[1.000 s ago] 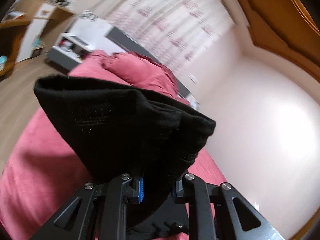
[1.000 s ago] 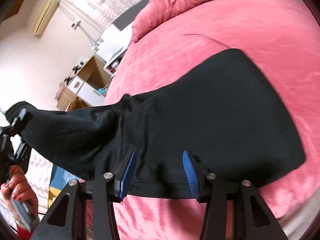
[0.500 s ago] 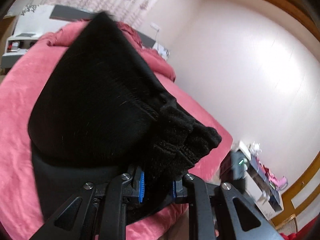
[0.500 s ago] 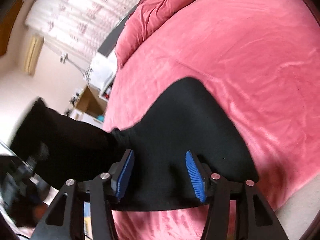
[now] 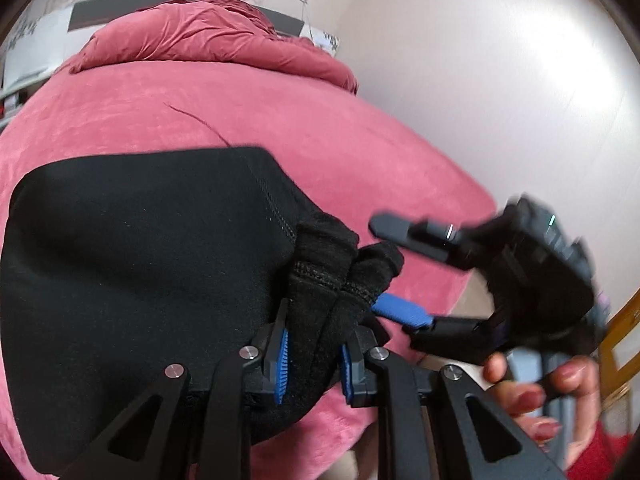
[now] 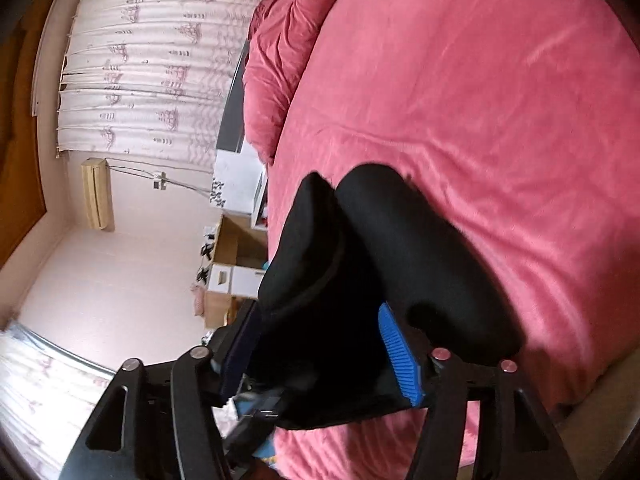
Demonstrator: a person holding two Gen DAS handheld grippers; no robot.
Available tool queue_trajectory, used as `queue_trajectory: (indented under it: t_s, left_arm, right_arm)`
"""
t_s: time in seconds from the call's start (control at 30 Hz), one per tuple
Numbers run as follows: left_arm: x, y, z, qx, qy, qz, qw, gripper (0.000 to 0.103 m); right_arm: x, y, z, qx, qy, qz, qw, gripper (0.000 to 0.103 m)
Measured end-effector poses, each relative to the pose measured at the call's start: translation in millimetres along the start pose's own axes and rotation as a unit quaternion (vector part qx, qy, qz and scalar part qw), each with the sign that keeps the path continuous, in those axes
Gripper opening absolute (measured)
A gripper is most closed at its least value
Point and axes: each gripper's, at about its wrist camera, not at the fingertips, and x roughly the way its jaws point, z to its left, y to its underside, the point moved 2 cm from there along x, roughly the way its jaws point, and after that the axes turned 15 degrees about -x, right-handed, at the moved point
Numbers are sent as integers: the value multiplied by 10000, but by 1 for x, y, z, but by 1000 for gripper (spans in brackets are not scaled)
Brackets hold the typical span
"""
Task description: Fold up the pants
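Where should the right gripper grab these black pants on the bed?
Take the pants at the bunched ribbed cuffs, coming in from the bed's near edge. They stick out thick and stacked beside the left gripper, which already pinches them; elsewhere the cloth lies flat.

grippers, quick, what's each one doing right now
Left gripper: shut on the cuffs of the black pants.
Right gripper: open, jaws just been opening, pants fabric between them but not clamped.
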Motion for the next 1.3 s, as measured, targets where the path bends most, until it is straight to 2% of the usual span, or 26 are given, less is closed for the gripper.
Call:
queue_trajectory:
  t_s: [0.07,0.13,0.3,0.37,0.47,0.63,0.8,0.83,0.9,0.93,0.97,1.03,1.1,1.13,1.2,1.3]
  left_arm:
    - [8,2,-1,119,-115,55,9998,19]
    - [9,3,-1,132,-154,121,9997,27]
    - [-6,6,1,58,184,347,9992,32]
    - [-18,15,-1,10,343,304,9989,32]
    - [-42,10,11,-210,332,4,9992,32]
    - [-66,-11,62,-850,-147,-715,9937,32]
    - [-54,-23,115,-1686,-778,-742,9798,32]
    - [-57,-23,126,-1782,-798,-704,9782,32]
    - [-48,-22,135,-1956,-828,-594,9754,32]
    - [-46,-20,132,-1979,-844,-609,9747,32]
    - [-54,-15,141,-1965,-855,-649,9746,32]
    - [-54,-15,136,-1905,-841,-672,9758,32]
    - [-70,4,135,-1831,-828,-667,9773,32]
    - [-73,9,136,-1788,-817,-671,9782,32]
    - [-74,11,137,-1708,-836,-688,9793,32]
    - [-72,16,136,-1678,-823,-652,9802,32]
  right_arm:
    - [8,4,-3,139,-60,157,9998,68]
    - [17,8,-5,188,-38,256,9995,68]
    - [35,3,1,-60,115,483,9988,69]
    - [42,-1,6,-246,255,578,9977,69]
    - [51,-8,12,-508,438,714,9952,69]
    - [74,-29,19,-906,618,952,9894,69]
    - [110,-55,16,-1105,769,1105,9847,69]
    - [117,-58,17,-1132,759,1161,9838,67]
    - [127,-63,26,-1360,824,1212,9798,49]
    - [129,-65,35,-1636,970,1195,9745,30]
    - [127,-68,50,-1987,1074,1069,9683,20]
    - [112,-69,71,-2268,945,691,9669,17]
    - [96,-70,88,-2411,748,299,9671,15]
    - [86,-67,94,-2509,786,117,9647,14]
    - [82,-63,91,-2495,958,54,9636,14]
    - [88,-63,54,-2080,1443,155,9673,14]
